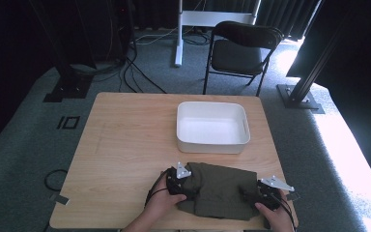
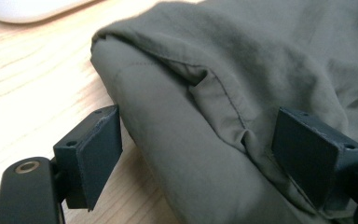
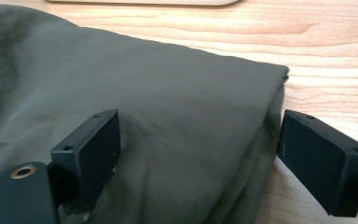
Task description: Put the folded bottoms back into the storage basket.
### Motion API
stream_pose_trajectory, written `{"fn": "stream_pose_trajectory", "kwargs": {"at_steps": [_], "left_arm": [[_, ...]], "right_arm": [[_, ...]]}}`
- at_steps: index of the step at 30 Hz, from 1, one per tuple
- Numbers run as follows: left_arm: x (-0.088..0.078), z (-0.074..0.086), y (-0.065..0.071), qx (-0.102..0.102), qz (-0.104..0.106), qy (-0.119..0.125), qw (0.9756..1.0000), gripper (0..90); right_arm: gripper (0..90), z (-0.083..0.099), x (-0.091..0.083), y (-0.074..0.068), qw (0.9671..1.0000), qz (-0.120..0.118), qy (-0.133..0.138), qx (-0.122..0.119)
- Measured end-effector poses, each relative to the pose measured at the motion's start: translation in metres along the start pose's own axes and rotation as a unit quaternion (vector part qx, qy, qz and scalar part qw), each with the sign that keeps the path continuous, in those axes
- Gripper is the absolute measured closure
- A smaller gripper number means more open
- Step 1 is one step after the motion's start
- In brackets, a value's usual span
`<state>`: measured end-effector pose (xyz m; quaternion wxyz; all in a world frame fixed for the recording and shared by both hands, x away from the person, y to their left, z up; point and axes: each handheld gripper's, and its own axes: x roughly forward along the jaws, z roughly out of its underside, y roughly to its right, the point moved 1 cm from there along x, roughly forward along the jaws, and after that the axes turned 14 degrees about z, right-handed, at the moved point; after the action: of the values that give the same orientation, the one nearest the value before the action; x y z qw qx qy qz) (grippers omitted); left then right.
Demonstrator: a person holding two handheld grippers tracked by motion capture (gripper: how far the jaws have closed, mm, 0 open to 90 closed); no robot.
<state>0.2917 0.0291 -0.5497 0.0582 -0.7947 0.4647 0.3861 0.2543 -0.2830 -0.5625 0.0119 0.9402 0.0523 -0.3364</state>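
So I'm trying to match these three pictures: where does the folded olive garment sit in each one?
High view: the folded olive garment lies at the near table edge, just in front of the white tub.
Left gripper view: it covers the centre and right.
Right gripper view: it covers the left and centre.
Shared landmark: the white tub, along each gripper view's top edge.

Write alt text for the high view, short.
A person holds a gripper in each hand at the two ends of a folded olive-green garment lying at the near edge of a wooden table; the left gripper and right gripper each have open jaws straddling the cloth's edge. An empty white bin sits just beyond the garment.
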Motion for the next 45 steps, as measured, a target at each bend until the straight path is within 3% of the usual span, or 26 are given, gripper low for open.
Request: {"fn": "stream_pose_trajectory", "kwargs": {"at_steps": [9,18,24,28,30,37,41,42,45], "left_arm": [[0.008,0.004,-0.002,0.004,-0.008,-0.003,1.0000,14.3],[0.013,0.007,-0.002,0.015,-0.021,0.012,0.9996,7.9],[0.015,0.006,0.001,0.017,-0.027,0.010,0.9994,8.2],[0.015,0.005,0.004,0.037,-0.013,0.017,0.9991,25.4],[0.015,0.005,0.003,0.035,-0.014,0.024,0.9990,37.5],[0.018,0.003,0.007,0.034,0.004,0.031,0.9989,64.6],[0.018,0.003,0.009,0.034,0.007,0.034,0.9988,71.6],[0.018,0.003,0.009,0.040,0.008,0.033,0.9986,73.1],[0.016,0.003,0.007,0.024,0.019,0.037,0.9988,76.2]], "right_arm": [[12.3,0.002,0.005,0.002,0.9999,-0.003,-0.014,-0.003],[12.5,0.002,0.005,0.001,0.9999,0.000,-0.015,-0.006],[18.2,0.003,0.004,0.000,0.9999,0.004,-0.013,-0.008],[29.7,0.004,0.003,-0.006,0.9991,0.014,-0.008,-0.040],[34.9,0.004,0.002,-0.009,0.9985,0.015,-0.007,-0.053],[64.8,0.000,0.000,-0.014,0.9972,-0.019,-0.020,-0.069],[73.7,-0.003,0.000,-0.016,0.9965,-0.035,-0.031,-0.069],[75.2,-0.003,0.000,-0.016,0.9963,-0.033,-0.030,-0.074],[77.5,-0.006,0.000,-0.019,0.9952,-0.022,-0.030,-0.090]]}}
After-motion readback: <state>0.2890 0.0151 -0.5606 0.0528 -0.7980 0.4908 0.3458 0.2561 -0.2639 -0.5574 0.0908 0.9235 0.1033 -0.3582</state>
